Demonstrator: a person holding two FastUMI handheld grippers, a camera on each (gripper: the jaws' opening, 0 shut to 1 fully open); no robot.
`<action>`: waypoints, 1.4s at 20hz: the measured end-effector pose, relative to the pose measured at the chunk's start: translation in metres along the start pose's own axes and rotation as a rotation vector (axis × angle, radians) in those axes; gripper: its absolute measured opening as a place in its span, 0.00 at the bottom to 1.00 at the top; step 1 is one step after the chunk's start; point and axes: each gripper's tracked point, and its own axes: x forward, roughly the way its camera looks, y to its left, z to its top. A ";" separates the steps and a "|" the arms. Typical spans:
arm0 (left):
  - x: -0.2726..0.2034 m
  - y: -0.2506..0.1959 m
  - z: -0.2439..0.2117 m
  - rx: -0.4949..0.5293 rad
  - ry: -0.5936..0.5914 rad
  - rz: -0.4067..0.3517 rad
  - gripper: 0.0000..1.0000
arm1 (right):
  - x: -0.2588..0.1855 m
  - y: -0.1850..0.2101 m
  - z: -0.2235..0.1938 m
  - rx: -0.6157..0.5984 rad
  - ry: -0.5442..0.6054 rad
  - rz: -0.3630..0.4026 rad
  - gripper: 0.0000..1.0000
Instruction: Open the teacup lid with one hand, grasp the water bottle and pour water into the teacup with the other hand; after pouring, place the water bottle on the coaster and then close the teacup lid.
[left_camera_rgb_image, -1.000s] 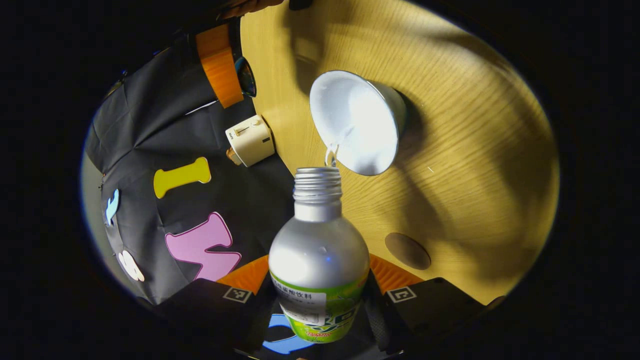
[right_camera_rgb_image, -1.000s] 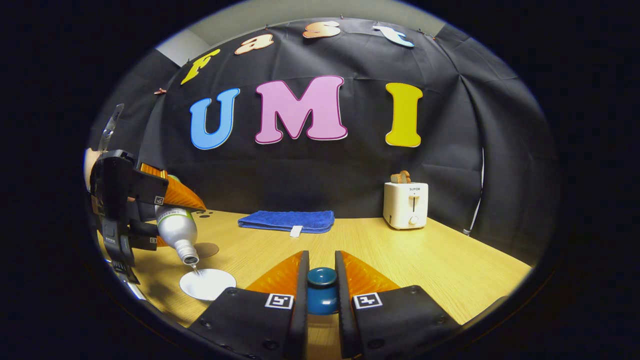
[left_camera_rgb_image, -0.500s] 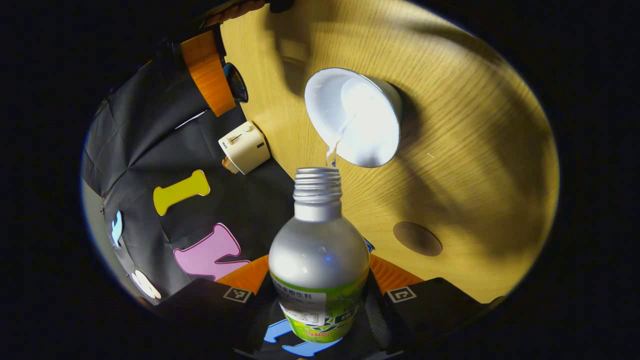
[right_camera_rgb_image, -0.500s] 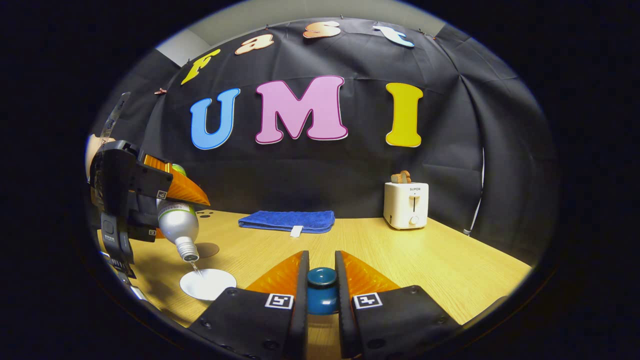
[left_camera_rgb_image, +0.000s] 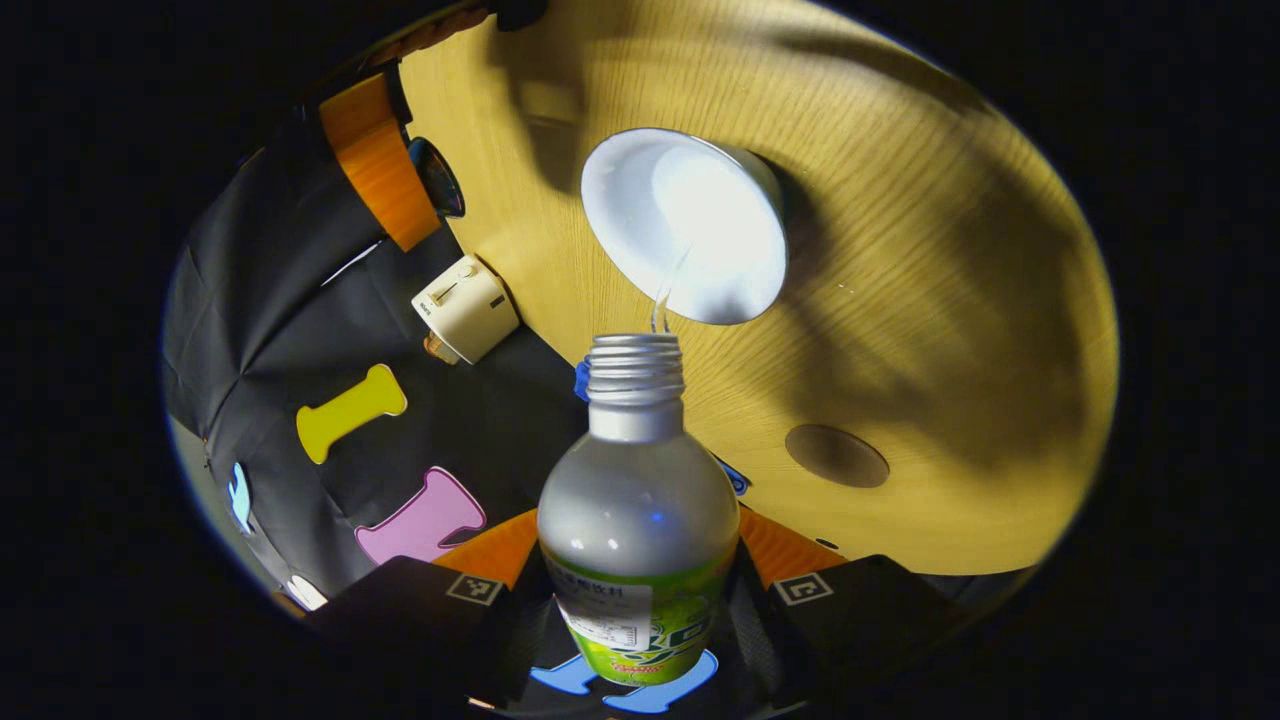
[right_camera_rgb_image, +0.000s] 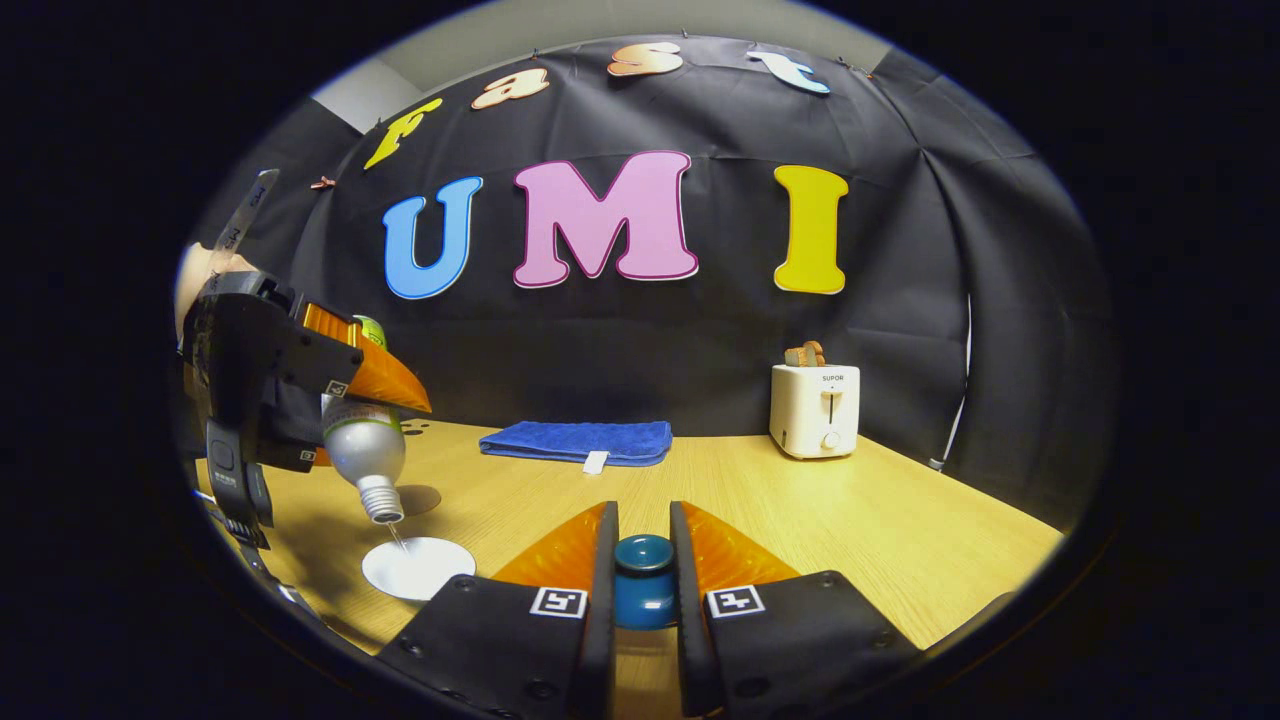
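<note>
Left gripper (left_camera_rgb_image: 640, 600) clamps the water bottle (left_camera_rgb_image: 638, 520): silver body, green label, threaded neck uncapped, tipped mouth-down above the white teacup (left_camera_rgb_image: 690, 225) on the wooden table (left_camera_rgb_image: 950, 300). Thin stream of water runs from the mouth into the cup. Brown round coaster (left_camera_rgb_image: 836, 456) lies bare near the cup. Right gripper (right_camera_rgb_image: 642, 580) is closed on the blue teacup lid (right_camera_rgb_image: 642, 578), held apart from the cup.

The water bottle (left_camera_rgb_image: 637, 520) base is hidden between the fingers; the teacup (right_camera_rgb_image: 417, 567) body is cut off.
</note>
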 end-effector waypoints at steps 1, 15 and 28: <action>0.000 0.001 0.000 0.008 -0.001 -0.002 0.83 | 0.000 0.000 0.000 0.000 0.000 0.003 0.29; 0.002 0.001 0.005 -0.033 -0.031 0.030 0.83 | 0.000 0.000 -0.001 0.000 0.000 0.010 0.29; -0.025 -0.007 0.003 -0.663 -0.079 0.226 0.83 | 0.000 0.001 -0.001 0.000 0.000 0.010 0.29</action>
